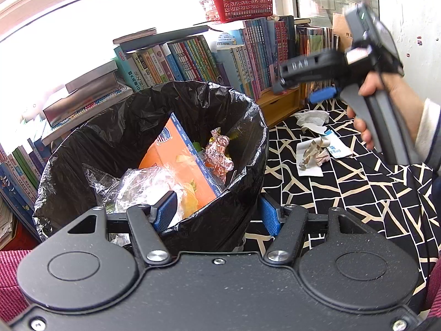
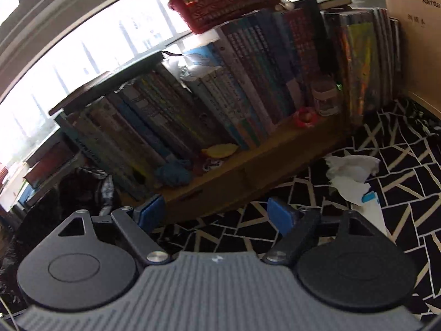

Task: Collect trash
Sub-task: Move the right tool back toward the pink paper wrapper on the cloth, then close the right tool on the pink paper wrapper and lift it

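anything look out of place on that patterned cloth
Yes: a crumpled white tissue, a crushed wrapper on white paper and a small blue-and-white bag lie loose on the tablecloth, outside the lined bin.

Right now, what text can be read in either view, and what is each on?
"y Bag": blue-and-white packet on the tablecloth; its start is hidden by crumpled paper.
Orange box in the bin: edge print too small.
Book spines: too small or blurred.
Cardboard sheet, right wrist view: print blurred.
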`<state>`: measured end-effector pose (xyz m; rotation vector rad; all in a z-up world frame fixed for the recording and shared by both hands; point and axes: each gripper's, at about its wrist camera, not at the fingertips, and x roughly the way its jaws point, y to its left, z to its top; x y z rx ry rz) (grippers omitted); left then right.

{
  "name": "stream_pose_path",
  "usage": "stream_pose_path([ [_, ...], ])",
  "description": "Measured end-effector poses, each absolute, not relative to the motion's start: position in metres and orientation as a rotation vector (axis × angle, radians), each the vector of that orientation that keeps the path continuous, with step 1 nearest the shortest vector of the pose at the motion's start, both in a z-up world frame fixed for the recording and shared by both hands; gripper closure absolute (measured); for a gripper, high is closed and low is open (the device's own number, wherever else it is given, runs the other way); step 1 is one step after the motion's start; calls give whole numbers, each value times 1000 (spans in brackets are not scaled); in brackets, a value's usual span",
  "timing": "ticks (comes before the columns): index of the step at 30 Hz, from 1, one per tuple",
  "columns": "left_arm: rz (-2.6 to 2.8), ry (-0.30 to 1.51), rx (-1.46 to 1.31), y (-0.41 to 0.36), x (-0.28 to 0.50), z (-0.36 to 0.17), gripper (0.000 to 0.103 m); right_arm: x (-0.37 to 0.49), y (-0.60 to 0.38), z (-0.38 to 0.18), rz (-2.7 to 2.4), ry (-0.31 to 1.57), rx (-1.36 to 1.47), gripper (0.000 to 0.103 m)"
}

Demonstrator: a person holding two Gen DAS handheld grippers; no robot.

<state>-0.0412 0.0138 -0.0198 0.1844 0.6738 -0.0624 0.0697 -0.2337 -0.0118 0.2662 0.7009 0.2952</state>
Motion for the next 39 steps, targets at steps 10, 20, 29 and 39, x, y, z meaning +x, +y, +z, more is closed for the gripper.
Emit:
stream_pose_path([
  [10, -61, 671, 189, 13, -41, -19, 42, 103, -267, -78, -20, 891, 164, 61],
  [20, -57, 671, 198, 11, -41, -19, 41, 111, -271, -133, 33, 998, -66, 43],
  [29, -56, 672, 203, 10, -41, -20, 41, 117, -262, -150, 56, 1015, -171, 33],
  [39, -54, 672, 206, 10, -40, -21, 41, 118, -262, -156, 84, 1017, -138, 49],
])
